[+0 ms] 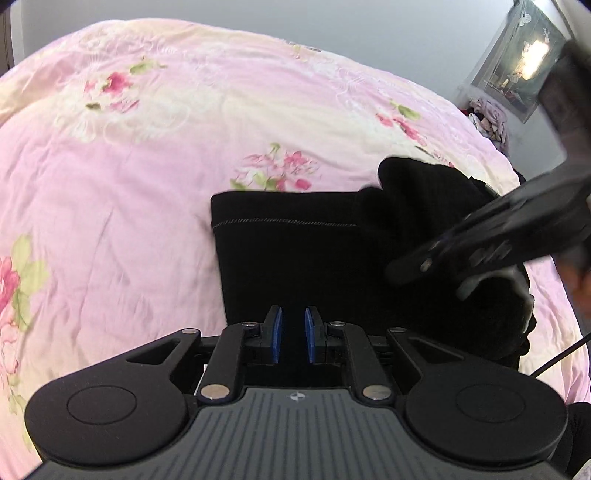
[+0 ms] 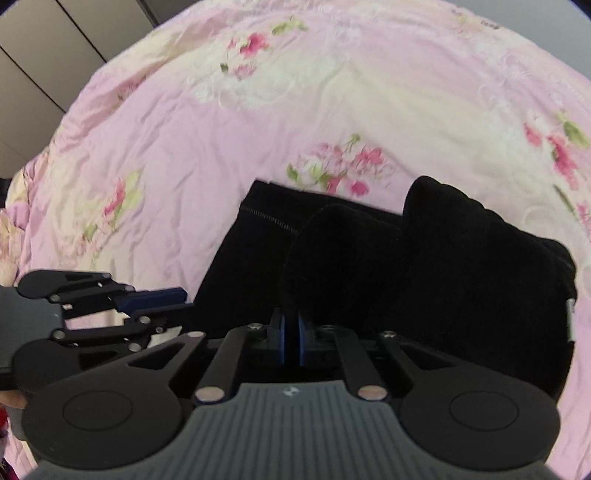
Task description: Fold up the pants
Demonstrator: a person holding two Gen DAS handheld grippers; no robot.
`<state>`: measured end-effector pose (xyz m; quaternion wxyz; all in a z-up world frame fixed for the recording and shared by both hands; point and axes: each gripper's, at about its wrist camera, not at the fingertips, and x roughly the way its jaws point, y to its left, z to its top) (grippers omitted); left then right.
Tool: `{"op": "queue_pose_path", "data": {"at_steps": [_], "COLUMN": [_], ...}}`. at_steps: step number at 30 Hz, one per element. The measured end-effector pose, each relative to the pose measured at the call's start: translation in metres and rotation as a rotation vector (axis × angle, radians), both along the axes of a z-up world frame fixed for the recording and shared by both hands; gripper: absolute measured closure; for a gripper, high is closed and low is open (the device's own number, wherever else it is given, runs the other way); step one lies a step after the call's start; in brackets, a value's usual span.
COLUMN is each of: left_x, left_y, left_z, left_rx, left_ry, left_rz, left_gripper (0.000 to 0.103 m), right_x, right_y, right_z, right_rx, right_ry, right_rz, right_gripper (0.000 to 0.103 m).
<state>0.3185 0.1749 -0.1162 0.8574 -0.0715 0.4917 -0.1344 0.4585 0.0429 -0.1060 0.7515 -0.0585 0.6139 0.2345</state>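
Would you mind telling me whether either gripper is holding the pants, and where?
Right gripper: jaws shut on a raised fold of the pants. Left gripper: a narrow gap shows; whether it holds anything cannot be told.

We see a bed spread with a pink floral quilt [image 1: 129,177], its cloth lightly creased and printed with pink blossoms and green leaves. Behind it stands a plain grey wall [image 1: 332,22], with a glass-fronted cabinet [image 1: 524,62] catching a bright reflection in the far corner above a heap of clothes [image 1: 489,120]. On the other side we see pale panelled wardrobe doors [image 2: 55,48].
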Motion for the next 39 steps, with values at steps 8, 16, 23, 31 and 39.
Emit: {"op": "queue_pose_path", "data": {"at_steps": [8, 16, 23, 31, 39], "left_x": [0.000, 0.016, 0.040, 0.055, 0.046], "left_y": [0.003, -0.025, -0.046, -0.048, -0.063], "left_z": [-0.007, 0.001, -0.019, -0.038, -0.020], "left_rx": [-0.127, -0.272, -0.385, -0.436, -0.419], "left_ry": [-0.016, -0.040, 0.046, 0.115, 0.071], "left_rz": [0.000, -0.015, 0.059, 0.132, 0.097], "left_gripper": [0.089, 0.088, 0.076, 0.061, 0.062], "right_x": [0.003, 0.023, 0.014, -0.036, -0.038], "right_y": [0.020, -0.036, -0.094, -0.113, -0.133], "right_z": [0.002, 0.064, 0.008, -0.044, -0.044], "right_rx": [-0.026, -0.157, -0.213, -0.099, 0.001], "right_ry": [0.000, -0.182, -0.096, -0.003, 0.007], "right_rz": [0.073, 0.001, -0.033, 0.057, 0.036], "right_gripper": [0.064, 0.059, 0.070, 0.081, 0.081]}}
